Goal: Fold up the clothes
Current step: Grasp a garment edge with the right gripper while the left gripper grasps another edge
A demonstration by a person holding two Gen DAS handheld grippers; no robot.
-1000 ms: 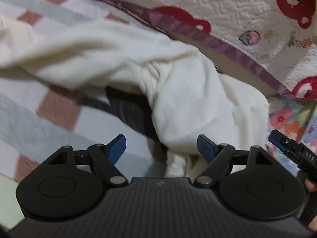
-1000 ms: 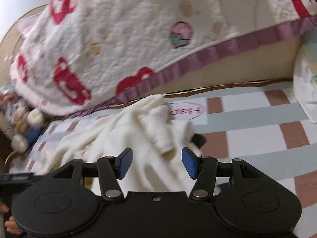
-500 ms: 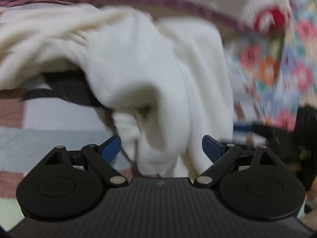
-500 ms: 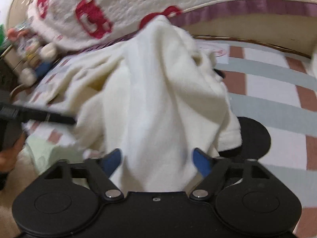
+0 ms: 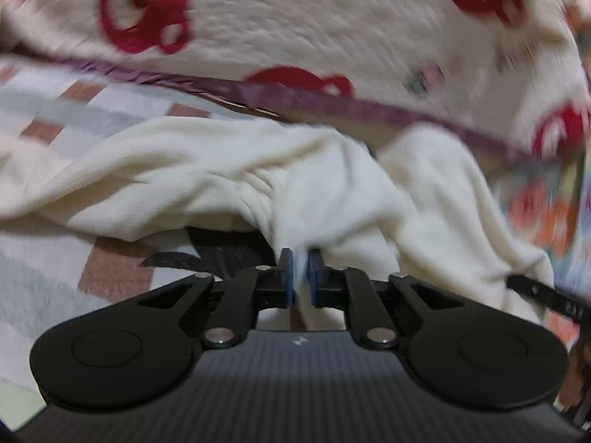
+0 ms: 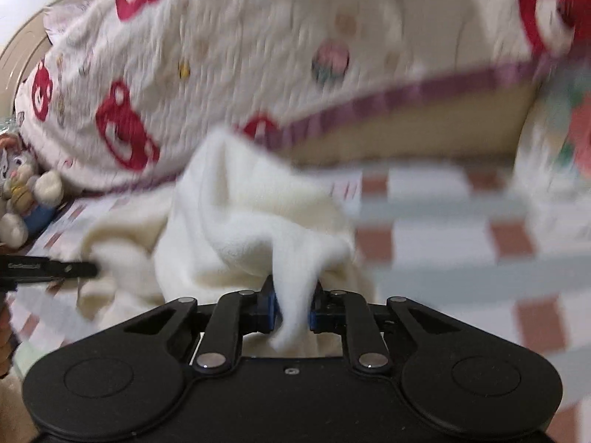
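The left claw (image 5: 302, 275) is clamping cream fabric between its blue pads, jaws nearly meeting. The right claw (image 6: 291, 308) is pinching a thicker fold, jaws slightly apart.

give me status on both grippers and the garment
Left gripper shut on garment. Right gripper shut on garment too. Garment bunched on bed, unfolded. Nothing in the way.

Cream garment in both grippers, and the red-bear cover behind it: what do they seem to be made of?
The cream garment looks like soft fleece or brushed knit: matte, fuzzy nap, thick rounded folds where the left gripper and right gripper pinch it. The red-bear cover looks like quilted cotton: stitched puckered texture, printed motifs, purple trim. Motion blur leaves both uncertain.
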